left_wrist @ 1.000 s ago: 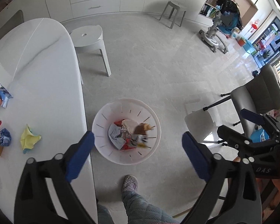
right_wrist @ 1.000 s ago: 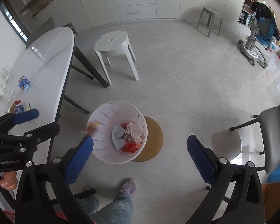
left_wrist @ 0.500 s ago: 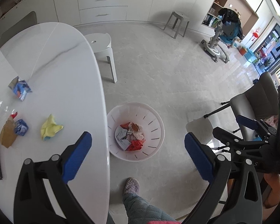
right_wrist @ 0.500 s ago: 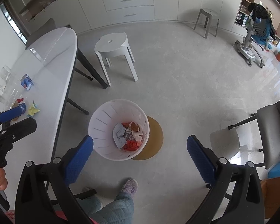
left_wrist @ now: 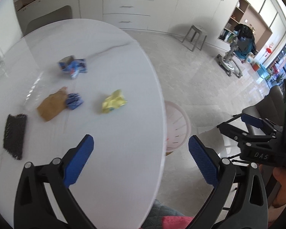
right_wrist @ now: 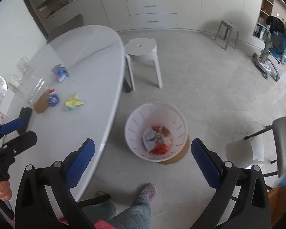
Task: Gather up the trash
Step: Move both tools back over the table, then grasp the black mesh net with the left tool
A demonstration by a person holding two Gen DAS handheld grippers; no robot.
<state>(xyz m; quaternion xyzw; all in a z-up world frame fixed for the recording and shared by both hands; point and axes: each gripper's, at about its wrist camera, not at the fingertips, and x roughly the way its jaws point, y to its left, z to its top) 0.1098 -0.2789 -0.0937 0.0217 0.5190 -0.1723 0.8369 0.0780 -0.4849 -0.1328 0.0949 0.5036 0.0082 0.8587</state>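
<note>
Trash lies on the white table [left_wrist: 114,133]: a crumpled yellow paper [left_wrist: 114,104], a small blue wrapper [left_wrist: 74,101], a brown paper piece [left_wrist: 51,107] and a blue-white packet [left_wrist: 72,67]. My left gripper [left_wrist: 141,156] is open and empty above the table's near edge. My right gripper [right_wrist: 142,159] is open and empty above the floor, over the white bin [right_wrist: 156,131], which holds crumpled trash [right_wrist: 158,141]. The yellow paper [right_wrist: 74,102] and blue wrapper [right_wrist: 53,99] also show in the right wrist view.
A black mesh pad [left_wrist: 14,135] lies at the table's left. A white stool [right_wrist: 143,57] stands beyond the bin, a grey stool [right_wrist: 227,32] farther back. A grey chair [right_wrist: 284,145] stands at right. My foot [right_wrist: 147,191] is near the bin.
My left gripper has swung left from over the bin to over the table, bringing the trash pieces closer. The right gripper stayed over the floor near the bin, shifting slightly.
</note>
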